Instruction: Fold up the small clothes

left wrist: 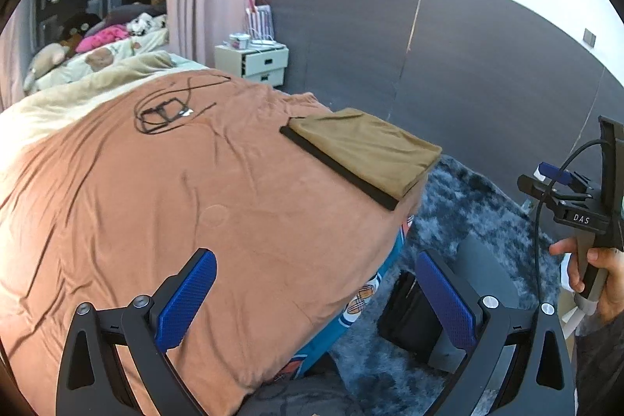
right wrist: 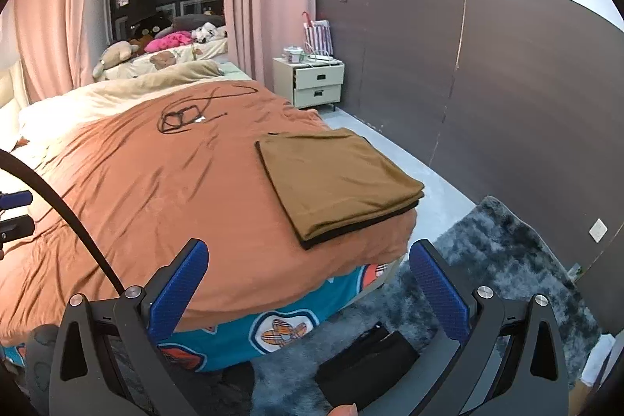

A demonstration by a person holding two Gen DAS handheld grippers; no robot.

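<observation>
Both two-finger grippers with blue textured pads hang spread wide and empty above the near edge of a bed: the left gripper [left wrist: 316, 299] and the right gripper [right wrist: 308, 287] touch nothing. Ahead and to the right of each tool, a folded olive-brown garment with a black layer beneath [right wrist: 335, 182] lies flat on the rust-orange bedspread [right wrist: 156, 182], near its corner. Farther ahead, the cream two-drawer nightstand [right wrist: 312, 84] has its upper drawer slightly ajar, contents not discernible.

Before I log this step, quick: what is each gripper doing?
Left gripper: jaws open, holding nothing.
Right gripper: jaws open, holding nothing; the folded brown garment lies on the bed.
</observation>
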